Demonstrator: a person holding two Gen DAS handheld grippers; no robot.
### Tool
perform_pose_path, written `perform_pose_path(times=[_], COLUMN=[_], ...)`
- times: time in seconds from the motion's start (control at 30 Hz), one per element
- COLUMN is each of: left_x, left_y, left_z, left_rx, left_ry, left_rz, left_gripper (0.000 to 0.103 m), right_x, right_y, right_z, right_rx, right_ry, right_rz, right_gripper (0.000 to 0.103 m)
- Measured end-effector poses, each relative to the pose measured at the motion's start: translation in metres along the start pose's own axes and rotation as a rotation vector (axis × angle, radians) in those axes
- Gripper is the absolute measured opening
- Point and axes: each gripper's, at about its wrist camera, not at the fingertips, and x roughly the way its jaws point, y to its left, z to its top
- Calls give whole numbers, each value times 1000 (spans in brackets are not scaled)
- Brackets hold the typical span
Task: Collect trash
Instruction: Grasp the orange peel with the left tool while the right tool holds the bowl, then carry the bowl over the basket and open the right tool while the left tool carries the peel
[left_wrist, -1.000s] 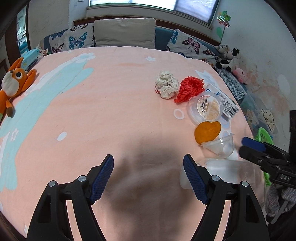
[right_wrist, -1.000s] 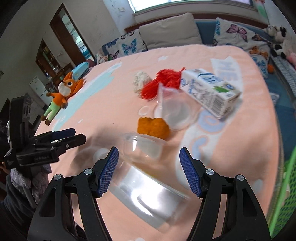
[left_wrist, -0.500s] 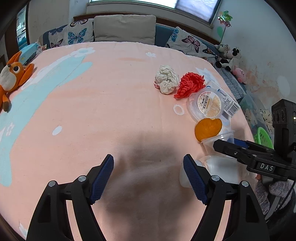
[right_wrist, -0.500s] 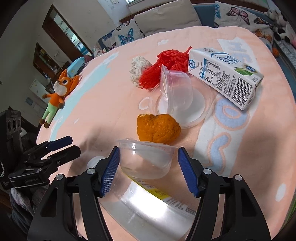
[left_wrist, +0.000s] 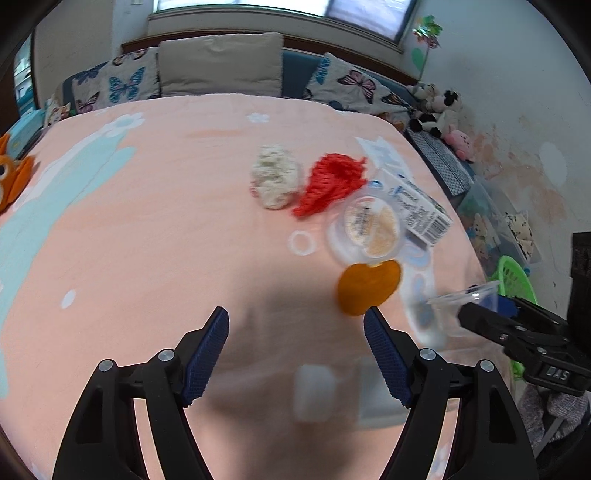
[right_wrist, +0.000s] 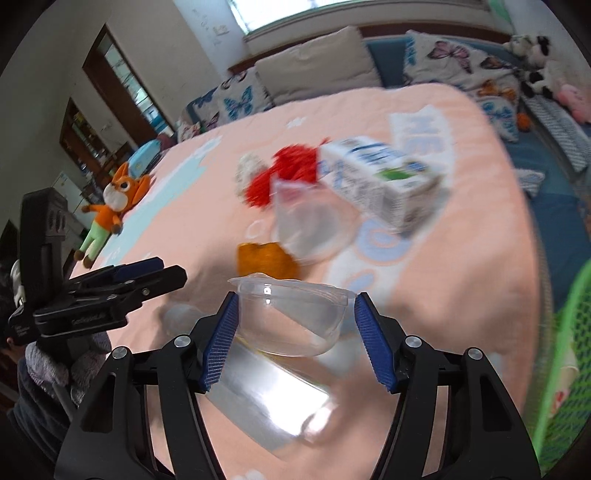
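On the peach bedspread (left_wrist: 155, 229) the left tongs (left_wrist: 295, 354) hang spread and empty — the right tongs (right_wrist: 295, 332) pinch a clear plastic cup (right_wrist: 291, 317), best carried level, squeezed gently, to the green basket (right_wrist: 569, 362).

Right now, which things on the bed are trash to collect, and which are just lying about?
Trash:
clear cup, in the right gripper
orange peel
milk carton
red netting
crumpled paper
lidded tub
plastic bottle

Lying about:
fox toy
pillows
plush toys
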Motion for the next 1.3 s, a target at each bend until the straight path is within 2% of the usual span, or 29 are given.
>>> perform_pose_path(times=[0.2,0.47,0.67,0.73,0.93,1.3], left_x=[25,60,67,68,62,25], left_y=[-33,-55,-62,-65,-66,-66], left_z=[9,14,14,14,11,12], left_rx=[55,68,69,77,81,75], left_ry=[34,90,90,92,87,35], left_rz=[-11,26,7,-12,-39,-99], left_gripper=[67,63,50,42,27,22], right_x=[-31,-49,-56,-58,-66,-94], right_y=[-34,-68,-78,-82,-83,-100], right_z=[-6,-17,-24,-26,-30,-40], right_rx=[45,100,110,118,123,150], right_ry=[-58,-80,-88,-91,-101,-142], right_rz=[-80,-135,-157,-158,-174,-234], right_gripper=[64,64,64,64,64,64])
